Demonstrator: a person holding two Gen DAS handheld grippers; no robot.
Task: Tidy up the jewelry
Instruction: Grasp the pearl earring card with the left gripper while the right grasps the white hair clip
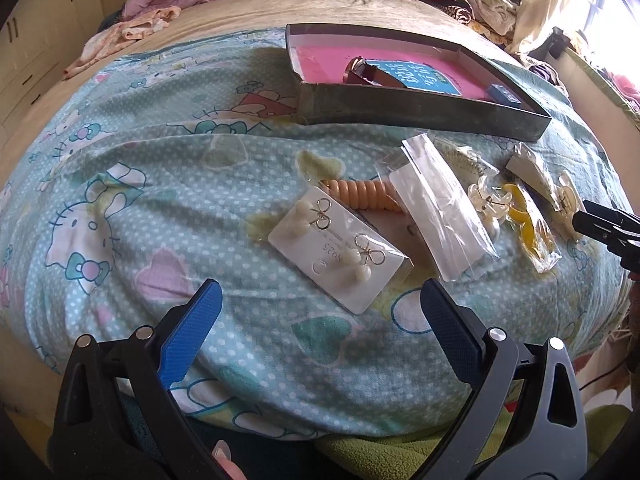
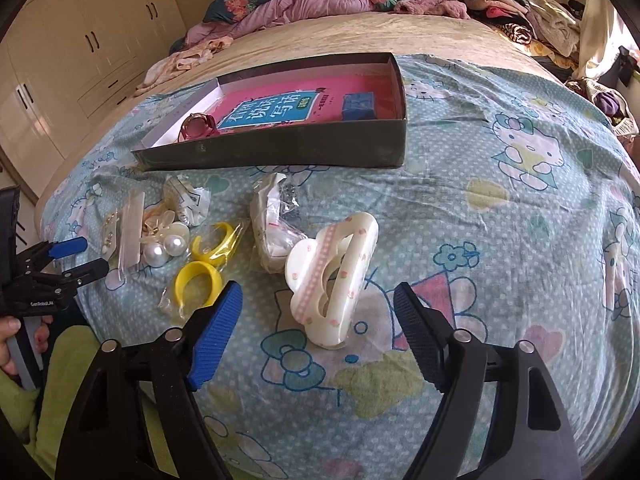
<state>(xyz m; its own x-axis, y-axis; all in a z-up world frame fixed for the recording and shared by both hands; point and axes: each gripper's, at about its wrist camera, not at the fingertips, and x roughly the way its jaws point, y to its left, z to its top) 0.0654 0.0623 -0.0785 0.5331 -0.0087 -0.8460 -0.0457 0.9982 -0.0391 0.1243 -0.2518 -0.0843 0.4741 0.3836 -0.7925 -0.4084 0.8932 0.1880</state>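
Left gripper (image 1: 320,300): spread wide, near earring card (image 1: 340,248).
Right gripper (image 2: 318,304): spread wide, around hair claw (image 2: 332,276), not touching.

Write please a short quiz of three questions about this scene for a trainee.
1. True or false: the right gripper is shut on the white hair claw.
2. What lies inside the dark box? A) a watch B) a spoon C) a yellow ring
3. Which item lies just ahead of the left gripper?

Key:
1. False; it is open, with the claw lying free between the fingers.
2. A, the watch.
3. The earring card.
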